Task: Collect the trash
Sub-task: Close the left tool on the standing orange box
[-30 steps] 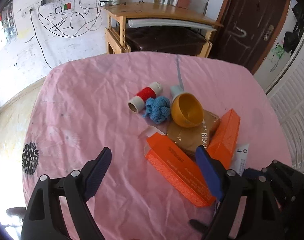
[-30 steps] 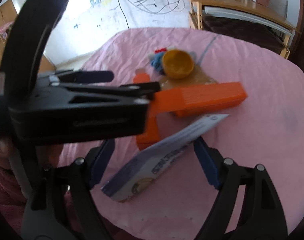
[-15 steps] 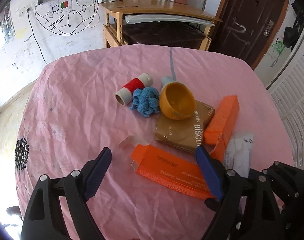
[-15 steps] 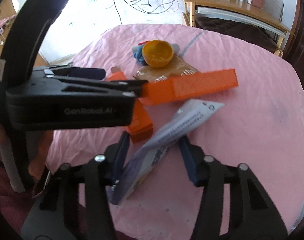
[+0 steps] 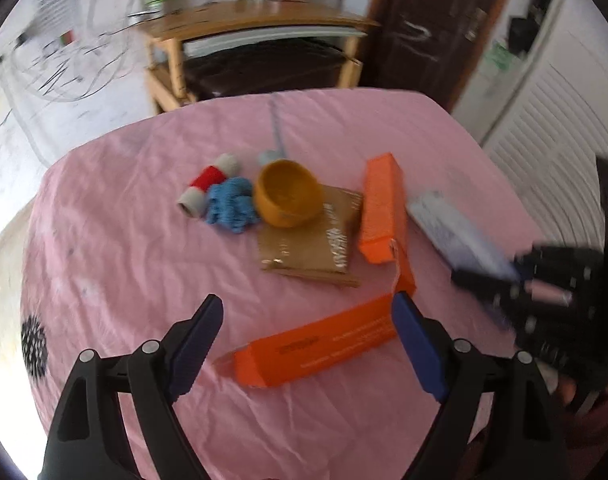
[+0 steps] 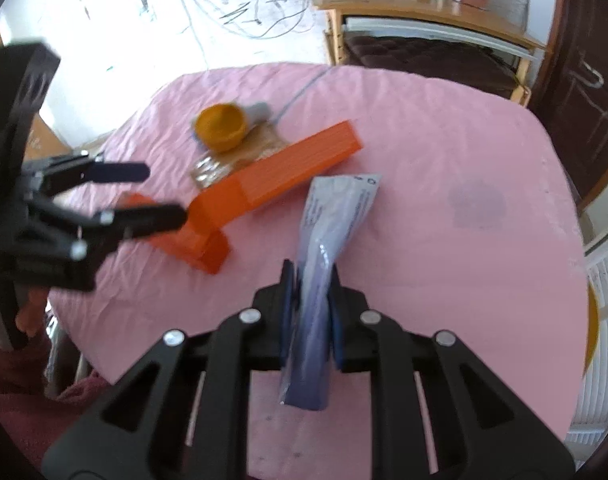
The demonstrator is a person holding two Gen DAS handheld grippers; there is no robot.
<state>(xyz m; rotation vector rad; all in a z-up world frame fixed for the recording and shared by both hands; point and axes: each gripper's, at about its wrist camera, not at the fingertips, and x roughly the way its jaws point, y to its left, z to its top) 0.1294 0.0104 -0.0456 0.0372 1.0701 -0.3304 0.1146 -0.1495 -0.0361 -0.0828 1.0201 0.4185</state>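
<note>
Right gripper point(image 6: 308, 300) jaws closing on pale wrapper point(image 6: 336, 216), print blurred, unreadable. Left gripper point(image 5: 308, 344) jaws wide, hovering, orange box point(image 5: 316, 350) between them on pink cloth point(image 5: 115, 256), lettering illegible.

A crumpled pale-blue wrapper point(image 6: 336, 216), possibly plastic, slants above the pink cloth beside two orange boxes point(image 6: 279, 172).

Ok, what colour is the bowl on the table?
Yellow-orange bowl; the left wrist view shows it best.

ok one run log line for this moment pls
right tool: closing on blue-white wrapper | left tool: open over orange box, empty | collected: not yet
</note>
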